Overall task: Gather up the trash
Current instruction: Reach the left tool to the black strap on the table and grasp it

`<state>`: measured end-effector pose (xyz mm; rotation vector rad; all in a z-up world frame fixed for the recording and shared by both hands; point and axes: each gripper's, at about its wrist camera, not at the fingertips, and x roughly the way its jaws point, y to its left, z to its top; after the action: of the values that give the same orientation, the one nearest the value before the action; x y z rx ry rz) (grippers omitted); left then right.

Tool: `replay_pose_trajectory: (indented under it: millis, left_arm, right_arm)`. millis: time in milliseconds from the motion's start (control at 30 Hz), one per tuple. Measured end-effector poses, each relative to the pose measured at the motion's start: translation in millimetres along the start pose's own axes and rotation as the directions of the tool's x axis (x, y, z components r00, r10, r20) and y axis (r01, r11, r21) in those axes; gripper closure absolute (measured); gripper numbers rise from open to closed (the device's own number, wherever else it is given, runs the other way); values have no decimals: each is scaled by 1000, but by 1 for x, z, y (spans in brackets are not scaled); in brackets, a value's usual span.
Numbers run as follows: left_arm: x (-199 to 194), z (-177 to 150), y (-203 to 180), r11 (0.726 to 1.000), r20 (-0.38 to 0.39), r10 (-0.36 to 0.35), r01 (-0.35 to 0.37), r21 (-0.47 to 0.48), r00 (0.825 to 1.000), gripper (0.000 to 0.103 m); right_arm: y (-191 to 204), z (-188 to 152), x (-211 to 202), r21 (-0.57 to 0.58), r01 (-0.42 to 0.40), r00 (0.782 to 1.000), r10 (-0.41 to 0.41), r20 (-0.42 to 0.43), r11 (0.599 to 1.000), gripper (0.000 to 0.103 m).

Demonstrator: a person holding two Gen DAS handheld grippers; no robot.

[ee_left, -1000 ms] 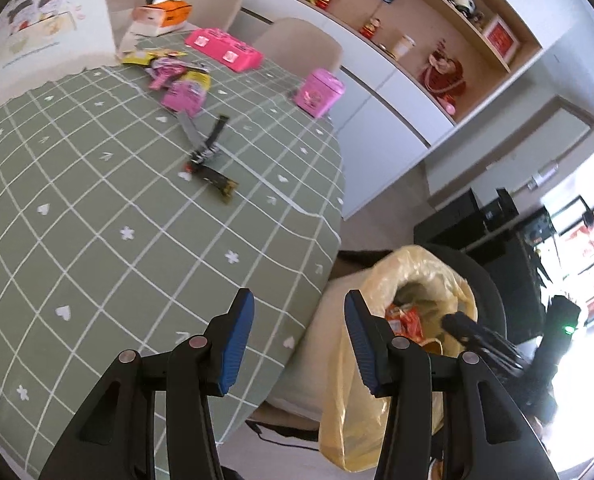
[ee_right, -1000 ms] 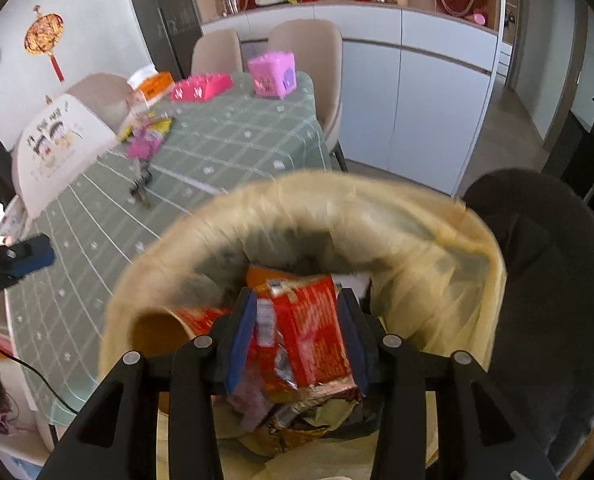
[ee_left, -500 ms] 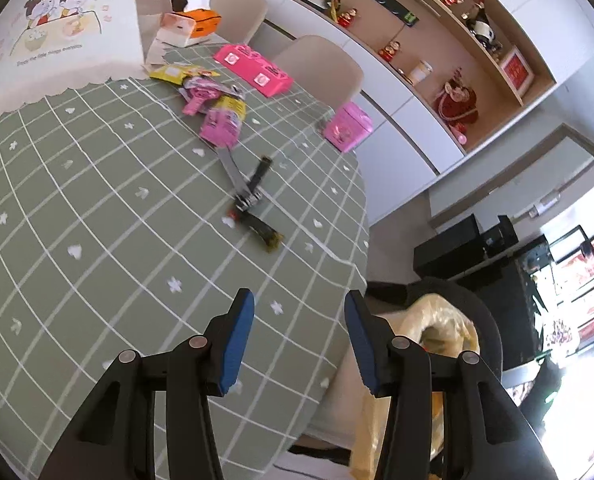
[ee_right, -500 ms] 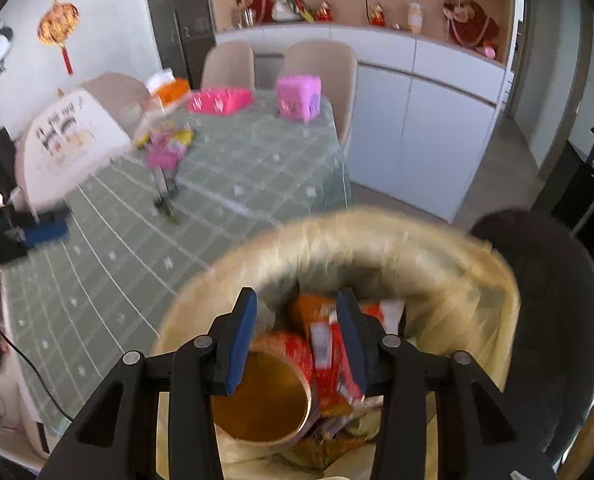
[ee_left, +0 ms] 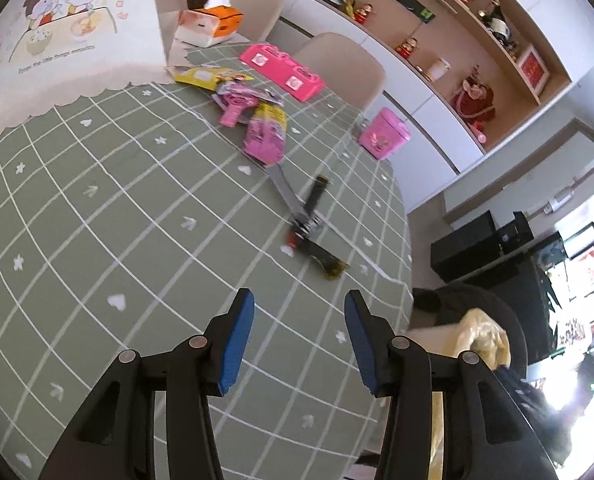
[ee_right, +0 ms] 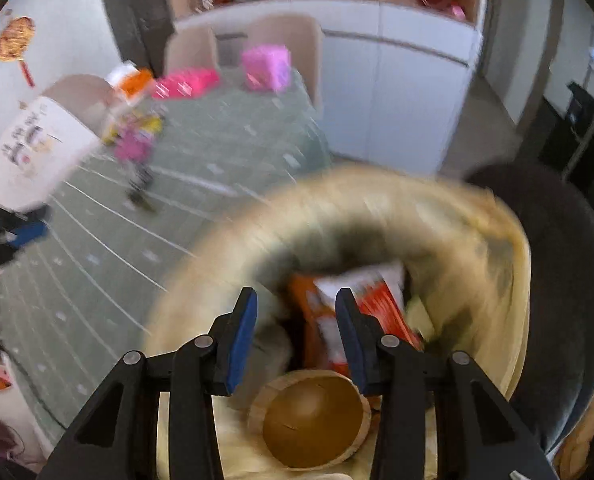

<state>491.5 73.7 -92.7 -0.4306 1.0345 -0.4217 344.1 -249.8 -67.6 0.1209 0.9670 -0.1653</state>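
While over green checked table (ee_left: 97, 208), left tongs (ee_left: 299, 336) spread, nothing btwn. Dark wrapper (ee_left: 321, 258) at frame centre, pink packets (ee_left: 263, 130) above it. Right tongs (ee_right: 295, 334) spread, empty, over yellow trash bag (ee_right: 497, 264); red wrappers (ee_right: 377, 300) and brown bowl (ee_right: 313, 420) inside, lower centre.

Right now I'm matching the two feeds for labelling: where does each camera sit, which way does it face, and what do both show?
Left wrist: on the left gripper, angled down over the green checked tablecloth toward the dark wrappers; its two open blue-padded fingers show.
Right wrist: on the right gripper, looking down into the yellow trash bag at a red packet; its open fingers show, and the left gripper at the left edge.
Shared: tablecloth, pink tin, bag.
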Motion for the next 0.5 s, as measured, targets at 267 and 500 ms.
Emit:
replay_pose_trajectory:
  millis: [267,500]
  left_arm:
    - [11,25,9,998,56,51,-52,31,997,55]
    - [64,21,-25,986,41,124,-128,112,991,55]
  right_arm:
    - [64,71,10,-101,-161,983,169,74,982,66]
    - [71,145,54,-171,-161,974,184,129,972,66]
